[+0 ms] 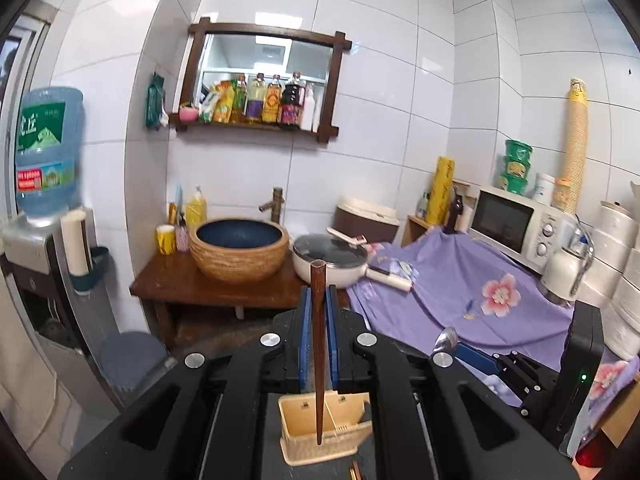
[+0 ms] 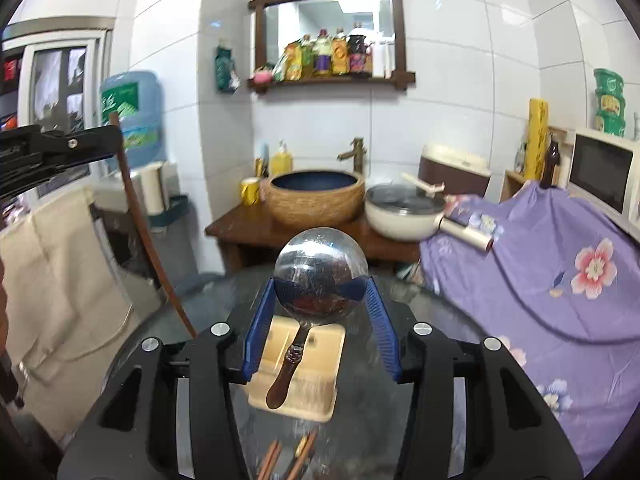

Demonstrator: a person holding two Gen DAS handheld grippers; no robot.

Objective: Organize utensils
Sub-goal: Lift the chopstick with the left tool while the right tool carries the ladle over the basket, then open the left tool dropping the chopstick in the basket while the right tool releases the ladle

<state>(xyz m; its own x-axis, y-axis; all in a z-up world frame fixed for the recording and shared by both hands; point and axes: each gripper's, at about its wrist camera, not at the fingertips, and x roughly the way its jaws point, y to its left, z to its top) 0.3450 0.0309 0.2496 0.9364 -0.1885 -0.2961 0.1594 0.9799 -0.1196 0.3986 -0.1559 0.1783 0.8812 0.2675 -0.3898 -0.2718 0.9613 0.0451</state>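
Observation:
My left gripper [image 1: 319, 294] is shut on a dark brown wooden chopstick [image 1: 319, 344] that hangs upright, its tip over a beige utensil holder [image 1: 324, 432] below. In the right wrist view, my right gripper [image 2: 320, 284] is shut on the bowl of a metal spoon [image 2: 320, 274], whose brown wooden handle hangs down over the same beige utensil holder [image 2: 298, 368]. The left gripper [image 2: 56, 152] with its chopstick [image 2: 148, 232] shows at the left of that view. The right gripper with the spoon [image 1: 444, 340] shows at the right of the left wrist view.
More chopsticks [image 2: 288, 460] lie on the dark round table [image 2: 360, 432] below the holder. Behind are a wooden stand with a basin [image 1: 239, 248], a white pan [image 1: 332, 258], a purple flowered cloth [image 1: 460, 292], a microwave [image 1: 516, 224] and a water dispenser [image 1: 44, 184].

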